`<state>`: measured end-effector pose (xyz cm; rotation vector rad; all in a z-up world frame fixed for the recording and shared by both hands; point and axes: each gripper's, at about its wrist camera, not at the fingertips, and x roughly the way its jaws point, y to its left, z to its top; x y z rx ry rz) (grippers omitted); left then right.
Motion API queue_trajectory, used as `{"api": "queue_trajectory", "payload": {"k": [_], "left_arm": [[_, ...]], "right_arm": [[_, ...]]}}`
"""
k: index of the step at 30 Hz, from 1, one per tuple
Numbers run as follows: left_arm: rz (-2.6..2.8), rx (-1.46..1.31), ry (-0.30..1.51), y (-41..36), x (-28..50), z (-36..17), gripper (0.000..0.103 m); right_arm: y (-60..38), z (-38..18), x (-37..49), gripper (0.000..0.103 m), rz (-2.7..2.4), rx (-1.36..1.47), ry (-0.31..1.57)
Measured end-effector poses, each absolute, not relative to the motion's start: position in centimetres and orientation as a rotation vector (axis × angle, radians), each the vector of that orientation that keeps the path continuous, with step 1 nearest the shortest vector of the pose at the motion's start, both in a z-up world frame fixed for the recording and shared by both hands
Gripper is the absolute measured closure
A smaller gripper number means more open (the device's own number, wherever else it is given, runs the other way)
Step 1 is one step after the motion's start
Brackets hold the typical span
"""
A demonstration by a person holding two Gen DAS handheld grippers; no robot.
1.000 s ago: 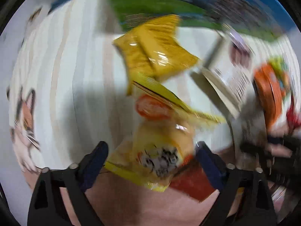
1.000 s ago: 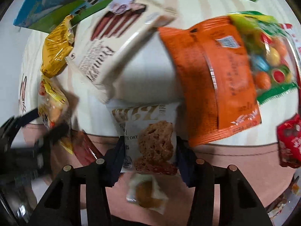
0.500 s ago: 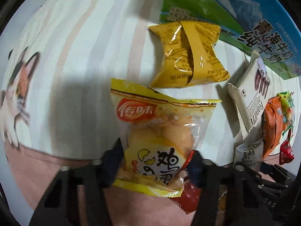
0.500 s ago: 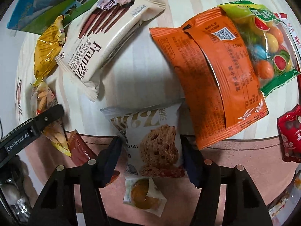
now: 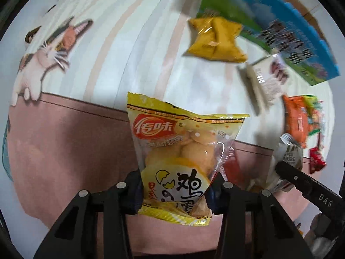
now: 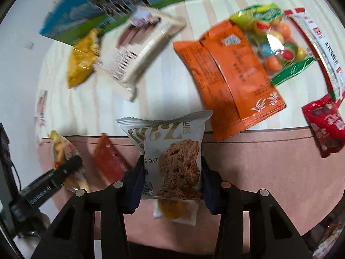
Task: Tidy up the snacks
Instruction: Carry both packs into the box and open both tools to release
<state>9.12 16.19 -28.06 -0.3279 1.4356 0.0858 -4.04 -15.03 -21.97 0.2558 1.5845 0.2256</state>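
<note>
**Two packets pinched, both off the cloth**

Left wrist: left gripper (image 5: 173, 191) just clamped onto yellow egg-snack packet (image 5: 183, 157), lifted above the pink cloth (image 5: 64, 146).

Right wrist: right gripper (image 6: 170, 182), jaws just narrowed, pinching oat cookie packet (image 6: 172, 155), seemingly raised (blurred). Next: carrying to a sorting spot, none evident.

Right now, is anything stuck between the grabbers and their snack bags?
No. The left gripper pinches the yellow egg-snack bag directly, and the right gripper pinches the oat cookie packet directly.
</note>
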Motion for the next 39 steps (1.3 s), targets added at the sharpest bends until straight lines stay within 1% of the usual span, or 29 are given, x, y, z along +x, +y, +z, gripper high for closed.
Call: {"api": "queue_trajectory", "payload": {"k": [4, 7, 10, 13, 15, 17, 20, 23, 28, 35, 39], "left_arm": [[0.029, -0.351, 1.367, 15.1, 9.9, -23.8, 0.061], [-0.037, -0.373, 1.321, 14.6, 11.3, -20.4, 0.061], [-0.113, -0.408, 1.313, 13.3, 14.2, -17.6, 0.061], [-0.146, -0.379, 1.291, 13.2, 17.7, -14.5, 0.061], [-0.14, -0.348, 1.276, 13.2, 20.4, -12.8, 0.061], [-0.142, -0.342, 1.292, 12.6, 24.0, -12.3, 0.061], [-0.142, -0.368, 1.354, 12.8, 28.5, -12.7, 0.061], [-0.123, -0.334, 1.419, 12.7, 32.6, -13.7, 0.061], [-0.102, -0.306, 1.534, 11.8, 37.0, -17.8, 0.061], [-0.061, -0.253, 1.661, 11.2, 39.5, -22.5, 0.061], [-0.065, -0.241, 1.682, 11.3, 39.2, -23.8, 0.061]], "right_arm": [[-15.6, -17.9, -3.3, 0.055, 0.288, 0.319, 1.523], [-16.2, -13.8, -1.2, 0.055, 0.332, 0.37, 1.453], [-16.5, -10.1, 2.2, 0.055, 0.363, 0.392, 1.386], [-15.2, -7.5, 6.0, 0.055, 0.367, 0.378, 1.323], [-14.0, -6.4, 8.4, 0.055, 0.356, 0.359, 1.292], [-13.6, -5.9, 11.0, 0.055, 0.347, 0.348, 1.279], [-13.0, -6.8, 15.2, 0.055, 0.332, 0.344, 1.301], [-12.3, -8.6, 18.7, 0.055, 0.312, 0.33, 1.35], [-11.4, -11.9, 21.5, 0.055, 0.287, 0.307, 1.432], [-10.1, -16.2, 23.7, 0.055, 0.271, 0.299, 1.529], [-9.5, -17.8, 24.2, 0.055, 0.279, 0.297, 1.572]]}}
